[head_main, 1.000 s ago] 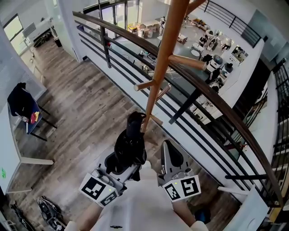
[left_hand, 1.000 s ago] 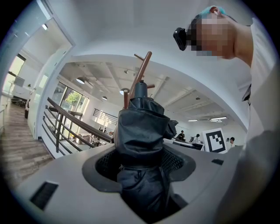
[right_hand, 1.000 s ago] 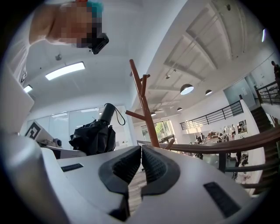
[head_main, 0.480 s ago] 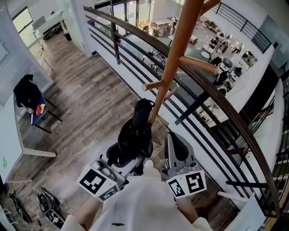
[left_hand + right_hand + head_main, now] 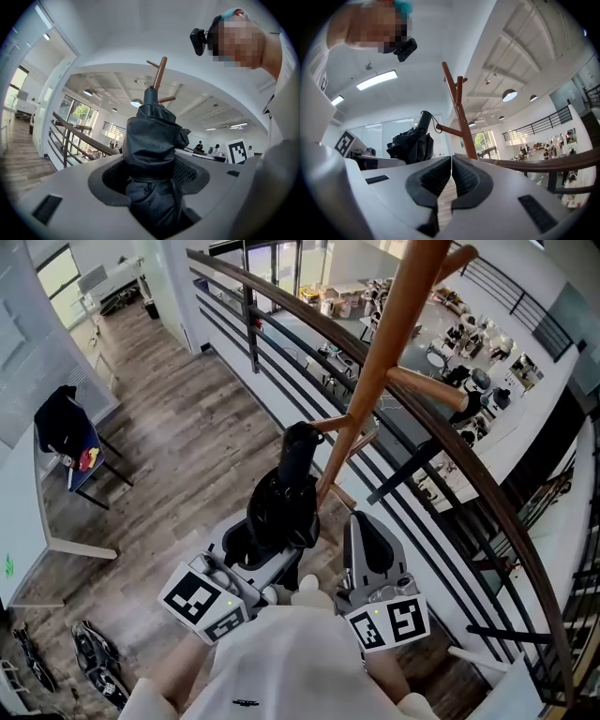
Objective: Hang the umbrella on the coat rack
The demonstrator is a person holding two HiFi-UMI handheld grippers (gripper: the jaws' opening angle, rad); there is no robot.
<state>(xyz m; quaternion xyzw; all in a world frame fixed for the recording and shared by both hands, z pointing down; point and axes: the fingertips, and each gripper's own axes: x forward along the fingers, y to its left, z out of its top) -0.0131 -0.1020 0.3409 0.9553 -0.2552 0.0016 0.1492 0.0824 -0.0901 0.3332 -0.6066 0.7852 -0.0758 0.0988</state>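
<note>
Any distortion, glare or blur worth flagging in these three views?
Head view: sharp, evenly lit, handrail bowed by the wide lens. Left gripper view: fisheye, black corners, umbrella sharp. Right gripper view: same fisheye, ceiling strip light blown out.

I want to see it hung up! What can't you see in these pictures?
- Wooden coat rack top: cut off by the head view's upper edge; its base hides behind the folded black fabric umbrella.
- Umbrella's lower end: left gripper view, buried between the left gripper's fingers.
- Umbrella's strap: right gripper view, too small to tell if it loops a peg.
</note>
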